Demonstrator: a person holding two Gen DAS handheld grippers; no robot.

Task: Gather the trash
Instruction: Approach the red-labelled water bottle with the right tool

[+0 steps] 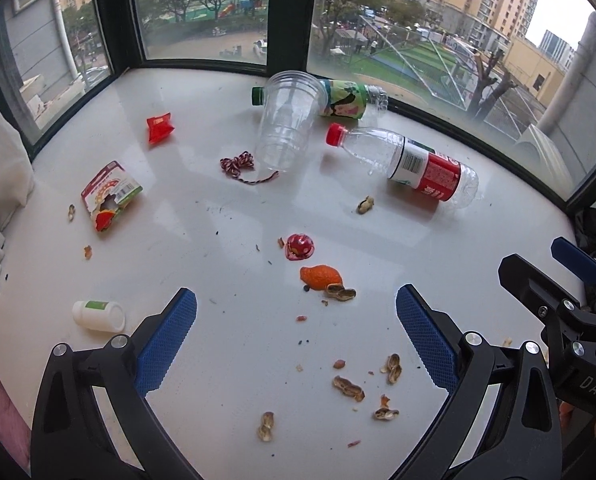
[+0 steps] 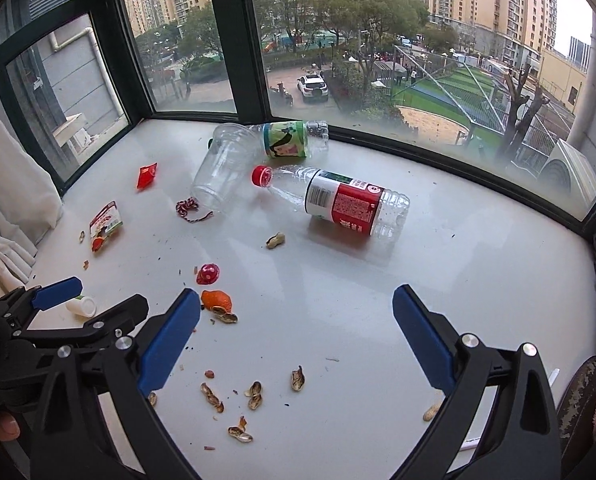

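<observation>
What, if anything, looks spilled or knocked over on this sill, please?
Both bottles and the clear cup lie on their sides near the window. Broken peanut shells and crumbs are scattered across the sill, beside a torn snack packet.

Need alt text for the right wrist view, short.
Open right gripper, holding nothing, hovers over a white windowsill littered with trash: a red-label bottle lying on its side, a tipped clear cup, a green-label bottle, peanut shells. Open left gripper at left.
</observation>
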